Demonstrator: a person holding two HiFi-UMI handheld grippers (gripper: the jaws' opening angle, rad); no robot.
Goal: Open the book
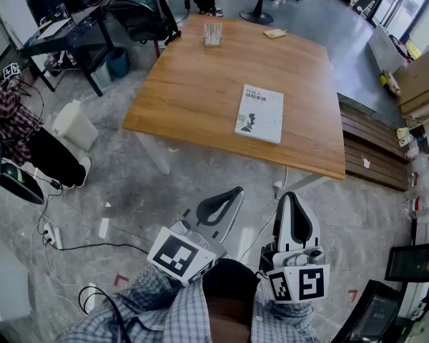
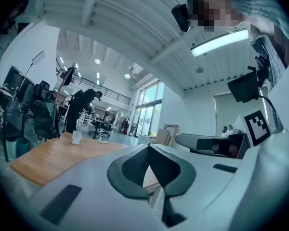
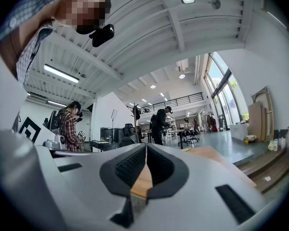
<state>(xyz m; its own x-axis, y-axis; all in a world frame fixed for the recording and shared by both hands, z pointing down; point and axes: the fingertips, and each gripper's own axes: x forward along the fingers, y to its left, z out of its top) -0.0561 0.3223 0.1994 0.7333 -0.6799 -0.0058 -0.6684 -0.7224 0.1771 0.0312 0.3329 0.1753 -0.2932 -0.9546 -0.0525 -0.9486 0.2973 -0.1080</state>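
Observation:
A closed book [image 1: 259, 113] with a pale cover lies flat on the wooden table [image 1: 193, 98], right of its middle and close to the near edge. Both grippers hang low by my body, short of the table and above the floor. My left gripper [image 1: 236, 191] points toward the table with its jaws shut and nothing between them; in the left gripper view the left gripper [image 2: 149, 146] shows the dark pads meeting. My right gripper [image 1: 290, 195] is also shut and empty, with the right gripper [image 3: 145, 146] pads touching. Neither gripper view shows the book.
At the table's far end stand a small clear holder [image 1: 212, 34] and a yellow item [image 1: 274, 33]. On the floor are a white bin [image 1: 75, 125] and a power strip [image 1: 48, 234] at left. A wooden bench [image 1: 372, 145] runs along the right. A person in plaid [image 1: 7, 120] is at left.

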